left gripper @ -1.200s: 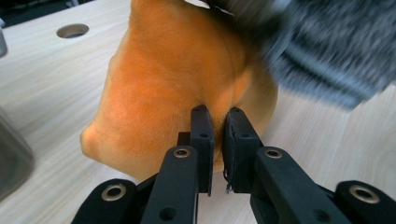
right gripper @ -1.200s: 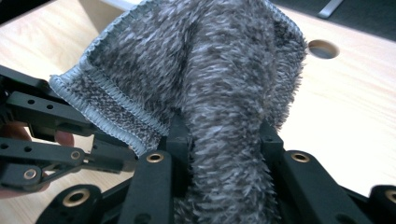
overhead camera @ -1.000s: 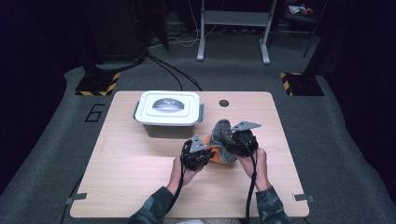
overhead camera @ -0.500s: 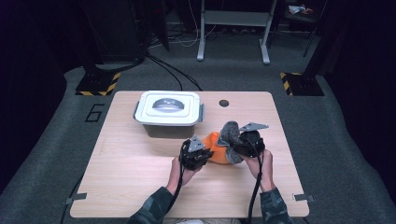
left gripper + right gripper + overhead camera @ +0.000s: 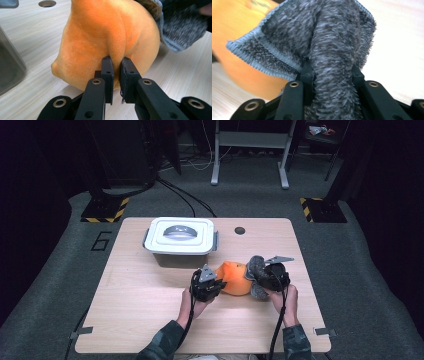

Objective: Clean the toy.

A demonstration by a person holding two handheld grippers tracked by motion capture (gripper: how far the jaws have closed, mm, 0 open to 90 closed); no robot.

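Orange plush (image 5: 235,278) lies on the wooden table (image 5: 150,320), near mid-front, just in front of the lidded grey container (image 5: 180,240) but apart from it. Left gripper (image 5: 209,285) sits at the plush's left end; in the left gripper view its jaws are clamped tight on a pinched fold of the orange pile (image 5: 110,37), w/ almost no gap between the pads. Right gripper (image 5: 267,276) sits at the plush's right end, jaws clenched on a bunched grey knitted cloth (image 5: 332,50); the cloth's blue stitched edge (image 5: 262,58) fans out to one side. In the high view the grey cloth (image 5: 256,265) touches the plush's right end and looks draped partly over it; whether it is a separate item or attached to the plush cannot be told. Key relation: plush long axis runs approx. left-right across the table, w/ one gripper at each end, so the body is spanned between both hands. Left hand (image 5: 192,302) is the anchor on the plush itself; right hand (image 5: 285,300) is nearer the cloth. Judgement: the next move likely pulls or wipes the cloth along that axis, ref. the left grip as the fixed point; risk is the thin fold slipping from the left jaws.
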